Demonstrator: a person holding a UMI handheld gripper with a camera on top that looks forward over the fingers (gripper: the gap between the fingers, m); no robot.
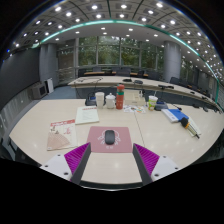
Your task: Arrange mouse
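A dark grey mouse lies on a pink mouse mat in the middle of a beige table. My gripper is open and empty, above the table's near part. Its two purple pads stand wide apart. The mouse and mat sit just beyond the fingertips, centred between them, with bare table between.
At the table's far side stand a white cup, a red-capped bottle and another cup. Papers lie to the left, a blue-and-white item to the right. More tables and chairs stand behind.
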